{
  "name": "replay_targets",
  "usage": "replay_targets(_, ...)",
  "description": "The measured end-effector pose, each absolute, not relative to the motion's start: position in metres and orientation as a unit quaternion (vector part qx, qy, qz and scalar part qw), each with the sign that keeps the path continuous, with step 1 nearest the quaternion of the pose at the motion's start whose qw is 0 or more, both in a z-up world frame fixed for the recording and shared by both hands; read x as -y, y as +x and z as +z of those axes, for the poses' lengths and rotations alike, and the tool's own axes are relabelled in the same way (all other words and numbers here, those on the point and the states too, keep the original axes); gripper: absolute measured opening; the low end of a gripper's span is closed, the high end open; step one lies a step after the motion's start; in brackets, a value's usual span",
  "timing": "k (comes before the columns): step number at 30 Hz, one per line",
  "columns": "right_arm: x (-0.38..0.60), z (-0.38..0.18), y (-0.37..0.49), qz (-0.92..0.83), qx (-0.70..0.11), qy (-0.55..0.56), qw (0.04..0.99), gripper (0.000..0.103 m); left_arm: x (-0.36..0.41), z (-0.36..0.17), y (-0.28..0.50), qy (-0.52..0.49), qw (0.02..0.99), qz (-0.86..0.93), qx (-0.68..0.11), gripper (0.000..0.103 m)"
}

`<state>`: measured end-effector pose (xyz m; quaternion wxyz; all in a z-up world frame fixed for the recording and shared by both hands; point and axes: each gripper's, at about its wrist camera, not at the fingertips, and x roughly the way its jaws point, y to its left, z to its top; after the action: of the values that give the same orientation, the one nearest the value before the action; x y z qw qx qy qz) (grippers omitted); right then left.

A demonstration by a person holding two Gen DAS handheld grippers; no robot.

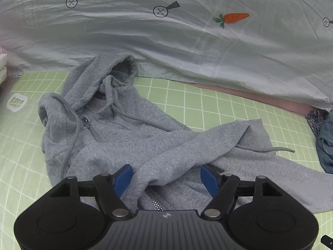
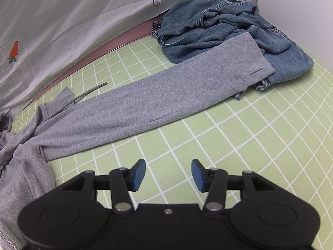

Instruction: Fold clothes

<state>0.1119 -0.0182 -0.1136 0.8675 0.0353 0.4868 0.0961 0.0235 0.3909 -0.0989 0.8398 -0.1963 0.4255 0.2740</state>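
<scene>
A grey zip hoodie (image 1: 124, 133) lies front up on the green checked sheet (image 1: 208, 106), hood toward the back. One sleeve is folded across its chest. My left gripper (image 1: 166, 179) is open, its blue pads either side of that folded sleeve's fabric, right over the hoodie's lower front. In the right wrist view the other sleeve (image 2: 166, 98) stretches out flat to the right, its cuff resting on a pile of blue denim. My right gripper (image 2: 168, 175) hangs open above bare sheet (image 2: 249, 145), in front of the sleeve, holding nothing.
A pale quilt (image 1: 187, 41) with carrot and circle prints is bunched along the back. A heap of blue denim clothing (image 2: 229, 27) with a checked garment under it sits at the right. A white wall (image 2: 301, 10) lies beyond it.
</scene>
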Motion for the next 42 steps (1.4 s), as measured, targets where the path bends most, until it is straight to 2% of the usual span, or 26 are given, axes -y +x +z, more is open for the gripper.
replay_targets(1, 0.019, -0.114, 0.112, 0.095, -0.488, 0.036, 0.867, 0.050, -0.392, -0.102, 0.025, -0.192, 0.838, 0.278, -0.429, 0.069)
replay_targets(3, 0.020, -0.115, 0.113, 0.091, -0.490, 0.037, 0.866, 0.050, -0.395, -0.105, 0.020, -0.185, 0.837, 0.288, -0.427, 0.045)
replay_targets(4, 0.020, -0.116, 0.113, 0.090, -0.491, 0.037, 0.866, 0.050, -0.398, -0.105, 0.015, -0.186, 0.836, 0.295, -0.423, 0.025)
replay_targets(5, 0.020, -0.116, 0.113, 0.089, -0.491, 0.037, 0.866, 0.050, -0.402, -0.104, 0.008, -0.203, 0.837, 0.299, -0.411, 0.017)
replay_targets(8, 0.019, -0.115, 0.111, 0.089, -0.492, 0.037, 0.865, 0.050, -0.416, -0.094, -0.019, -0.254, 0.834, 0.328, -0.364, 0.013)
replay_targets(14, 0.015, -0.112, 0.105, 0.102, -0.490, 0.033, 0.865, 0.050, -0.445, -0.060, -0.088, -0.281, 0.810, 0.429, -0.285, 0.012)
replay_targets(22, 0.003, -0.108, 0.100, 0.125, -0.488, 0.024, 0.863, 0.050, -0.501, -0.061, -0.173, -0.329, 0.723, 0.549, -0.259, 0.012)
replay_targets(25, 0.002, -0.107, 0.099, 0.124, -0.488, 0.024, 0.863, 0.050, -0.501, -0.070, -0.182, -0.348, 0.708, 0.550, -0.276, 0.017)
replay_targets(29, -0.001, -0.110, 0.098, 0.125, -0.494, 0.024, 0.860, 0.050, -0.483, -0.084, -0.172, -0.332, 0.722, 0.521, -0.313, 0.040)
replay_targets(34, -0.009, -0.108, 0.092, 0.132, -0.495, 0.012, 0.859, 0.050, -0.480, -0.105, -0.158, -0.339, 0.716, 0.499, -0.351, 0.054)
replay_targets(39, -0.014, -0.106, 0.081, 0.120, -0.497, 0.009, 0.859, 0.050, -0.485, -0.115, -0.154, -0.321, 0.706, 0.498, -0.387, 0.055)
replay_targets(42, -0.017, -0.105, 0.069, 0.109, -0.498, 0.007, 0.860, 0.050, -0.486, -0.104, -0.150, -0.273, 0.718, 0.502, -0.398, 0.055)
